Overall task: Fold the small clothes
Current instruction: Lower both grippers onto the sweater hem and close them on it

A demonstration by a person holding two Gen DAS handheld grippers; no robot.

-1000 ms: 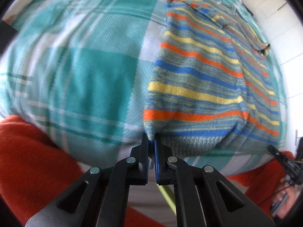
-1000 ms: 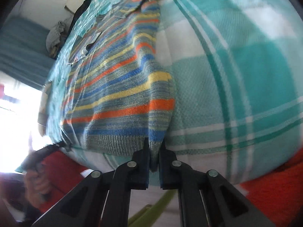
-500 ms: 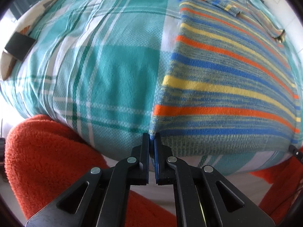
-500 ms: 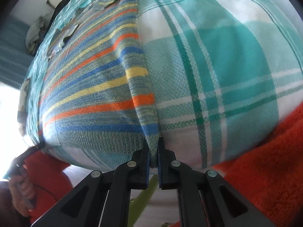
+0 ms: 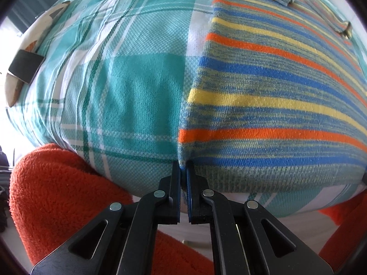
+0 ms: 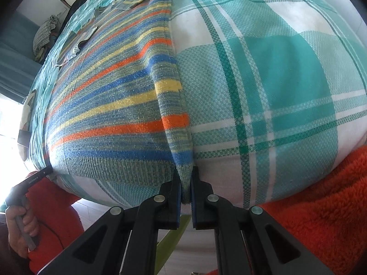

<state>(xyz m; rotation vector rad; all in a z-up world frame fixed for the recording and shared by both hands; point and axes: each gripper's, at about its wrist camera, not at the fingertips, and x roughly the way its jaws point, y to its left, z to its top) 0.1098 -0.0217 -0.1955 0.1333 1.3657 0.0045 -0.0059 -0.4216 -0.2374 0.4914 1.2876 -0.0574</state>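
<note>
A small striped knit sweater point(image 5: 275, 105), with blue, orange, yellow and grey bands, lies stretched flat on a teal plaid bedcover point(image 5: 119, 87). My left gripper point(image 5: 183, 171) is shut on the sweater's near left hem corner. My right gripper point(image 6: 185, 178) is shut on the sweater's point(image 6: 110, 119) near right hem corner, where the fabric bunches between the pads. The hem runs taut along the bed's near edge between both grippers. The left gripper point(image 6: 36, 176) and the hand holding it show at the lower left of the right wrist view.
An orange fleece blanket point(image 5: 55, 194) hangs below the bed's near edge, also in the right wrist view point(image 6: 321, 206). A dark flat object point(image 5: 25, 68) lies at the bed's left edge. A bundle of cloth point(image 6: 43, 36) sits at the far end.
Both grippers have pulled the hem toward the near edge and apart. The sagging, rumpled sweater is now stretched flat and taut on the bedcover.
</note>
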